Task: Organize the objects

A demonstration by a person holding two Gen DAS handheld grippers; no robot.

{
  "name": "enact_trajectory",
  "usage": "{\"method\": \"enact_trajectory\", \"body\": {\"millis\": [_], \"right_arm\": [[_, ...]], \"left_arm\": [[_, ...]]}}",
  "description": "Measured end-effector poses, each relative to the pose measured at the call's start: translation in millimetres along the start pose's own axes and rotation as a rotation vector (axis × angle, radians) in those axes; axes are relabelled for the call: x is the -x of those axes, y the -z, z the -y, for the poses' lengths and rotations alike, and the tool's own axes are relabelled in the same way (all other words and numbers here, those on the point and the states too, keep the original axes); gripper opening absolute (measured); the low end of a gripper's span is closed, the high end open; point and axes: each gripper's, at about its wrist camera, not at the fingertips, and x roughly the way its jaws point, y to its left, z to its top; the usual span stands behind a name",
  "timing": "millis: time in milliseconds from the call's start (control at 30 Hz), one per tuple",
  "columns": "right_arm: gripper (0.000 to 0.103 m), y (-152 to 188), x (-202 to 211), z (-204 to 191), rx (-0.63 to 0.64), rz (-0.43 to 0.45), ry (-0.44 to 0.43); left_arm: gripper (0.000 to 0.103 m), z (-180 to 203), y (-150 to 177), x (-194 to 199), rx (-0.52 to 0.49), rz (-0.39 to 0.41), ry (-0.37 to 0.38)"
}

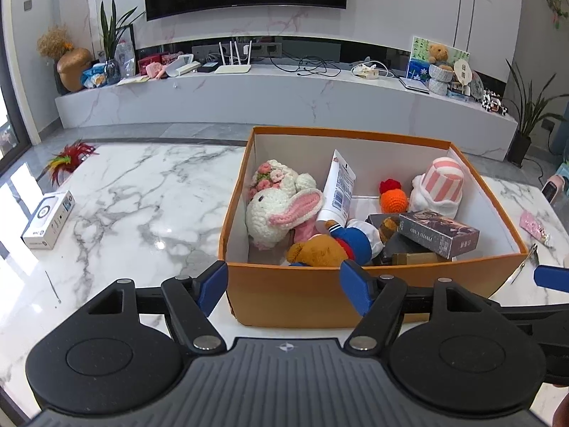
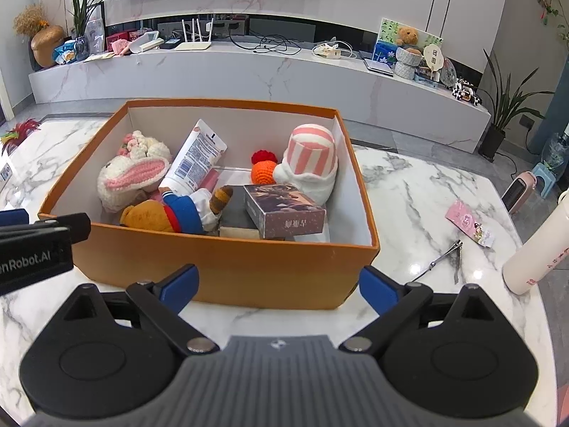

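far left of the left wrist view, a white box (image 1: 48,220) is sitting on the marble table (image 1: 149,192), w/ a feather toy (image 1: 69,160) lying above it, both well apart from everything else. your left gripper (image 1: 283,286) is hovering at bottom centre, tongs apart, holding nothing, its right fingertip overlapping the near wall of the orange box (image 1: 320,284). that box is sitting centre-right, already packed w/ a crochet bunny (image 1: 281,210), a tube (image 1: 338,192), a bear plush (image 1: 320,249), a card box (image 1: 437,233) and a striped hat toy (image 1: 439,186). in the right wrist view your right gripper (image 2: 279,283) is also hovering empty, tongs apart, at the box's near wall. right of the box, nail clippers (image 2: 442,258), a pink packet (image 2: 469,222) and a cream bottle (image 2: 537,249) are waiting on the table. my read: you're btwn picks, loose items left on both sides. next move prob. calls for swinging right, lowering onto the flat clippers and closing carefully.
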Motion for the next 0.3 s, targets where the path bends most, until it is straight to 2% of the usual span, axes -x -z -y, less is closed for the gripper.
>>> {"method": "enact_trajectory", "body": {"millis": [67, 167, 300], "right_arm": [[0.097, 0.5, 0.1, -0.2, 0.003, -0.004, 0.004], [0.097, 1.2, -0.2, -0.4, 0.006, -0.008, 0.007], [0.097, 1.9, -0.2, 0.0, 0.009, -0.011, 0.011]], "left_arm": [[0.091, 1.5, 0.8, 1.6, -0.006, 0.011, -0.023], [0.091, 3.5, 0.5, 3.9, -0.024, 0.026, -0.043], [0.091, 4.4, 0.5, 3.9, -0.036, 0.024, -0.024]]}}
